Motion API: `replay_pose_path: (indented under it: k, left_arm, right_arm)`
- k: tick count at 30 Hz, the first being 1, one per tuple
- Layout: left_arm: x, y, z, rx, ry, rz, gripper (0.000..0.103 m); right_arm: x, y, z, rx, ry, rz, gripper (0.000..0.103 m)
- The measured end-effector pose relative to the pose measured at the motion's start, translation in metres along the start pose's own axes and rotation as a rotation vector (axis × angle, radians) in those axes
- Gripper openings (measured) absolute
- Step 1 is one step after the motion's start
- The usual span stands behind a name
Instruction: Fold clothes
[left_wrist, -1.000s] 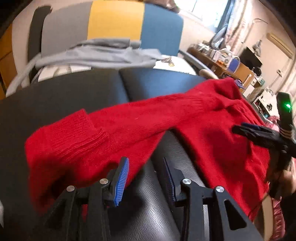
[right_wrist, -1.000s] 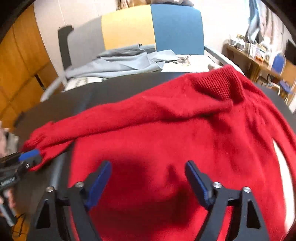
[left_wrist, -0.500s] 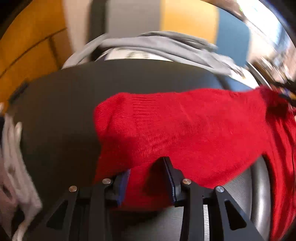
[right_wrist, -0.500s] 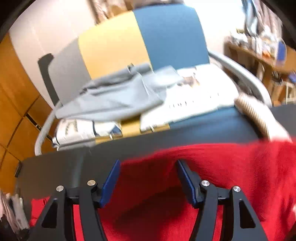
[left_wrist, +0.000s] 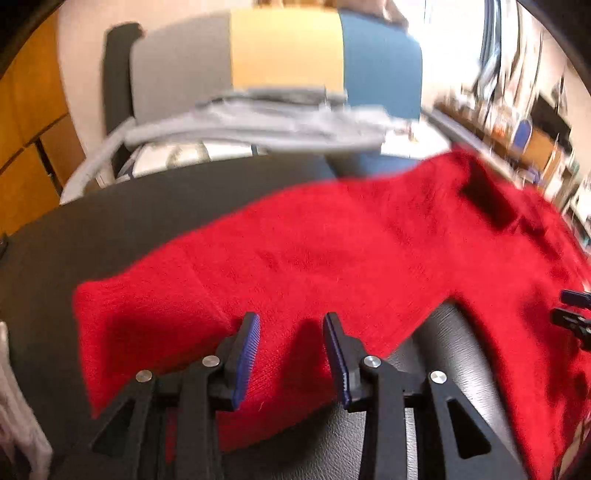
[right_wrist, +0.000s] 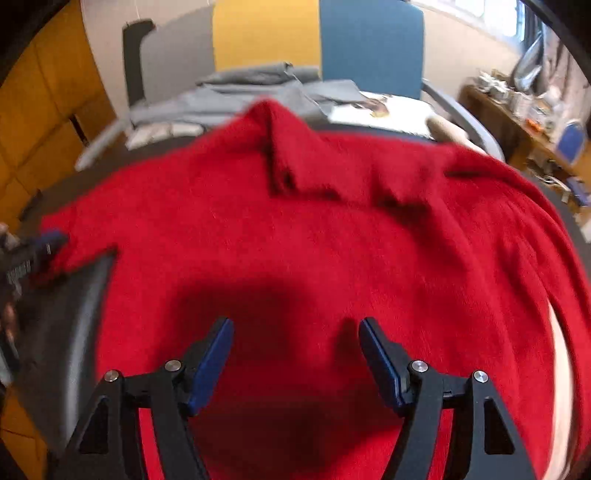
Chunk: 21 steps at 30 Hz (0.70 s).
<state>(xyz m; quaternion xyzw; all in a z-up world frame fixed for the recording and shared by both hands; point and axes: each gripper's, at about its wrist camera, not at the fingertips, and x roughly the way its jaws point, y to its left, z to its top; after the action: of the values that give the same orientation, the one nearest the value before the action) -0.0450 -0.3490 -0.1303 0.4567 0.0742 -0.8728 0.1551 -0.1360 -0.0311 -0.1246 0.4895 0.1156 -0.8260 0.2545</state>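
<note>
Sweater (right_wrist: 332, 236): sleeve (left_wrist: 221, 295) now released, flat on table (left_wrist: 110, 221); left gripper (left_wrist: 291, 354) reopened, right gripper (right_wrist: 295, 354) agape, empty. Fold pending.

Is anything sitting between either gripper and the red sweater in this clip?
Nothing visible. The left gripper is open directly over the sleeve of the red sweater, and the right gripper is open over its body. The grey garment lies beyond, on the chair, clear of both.
</note>
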Motion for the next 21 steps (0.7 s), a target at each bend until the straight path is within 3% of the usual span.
replay_pose_path:
  k: [4,6,8,12,17,19,21]
  left_arm:
    - [-0.001,0.026,-0.006,-0.07,0.027,-0.004,0.042]
    - [-0.003,0.046,-0.01,-0.097,0.03,0.025,0.042]
    - [-0.003,0.066,-0.013,-0.119,0.032,0.055,0.042]
    - [0.002,0.102,-0.014,-0.154,0.04,0.112,0.044]
    - [0.009,0.145,-0.001,-0.189,0.068,0.195,0.047]
    - [0.006,0.158,0.01,-0.228,0.089,0.239,0.044]
    - [-0.021,0.156,0.014,-0.25,0.017,0.247,0.04]
  right_arm:
    - [0.005,0.011,-0.022,0.056,0.009,0.006,0.08]
    - [0.009,0.027,-0.026,0.061,0.026,0.02,0.095]
    - [0.013,0.048,-0.029,0.046,0.043,0.043,0.103]
    - [0.015,0.094,-0.031,-0.004,0.063,0.096,0.103]
    - [0.017,0.123,-0.023,0.013,0.073,0.171,0.103]
    - [0.019,0.133,-0.019,0.019,0.075,0.209,0.103]
    - [0.01,0.125,-0.024,0.024,0.062,0.215,0.103]
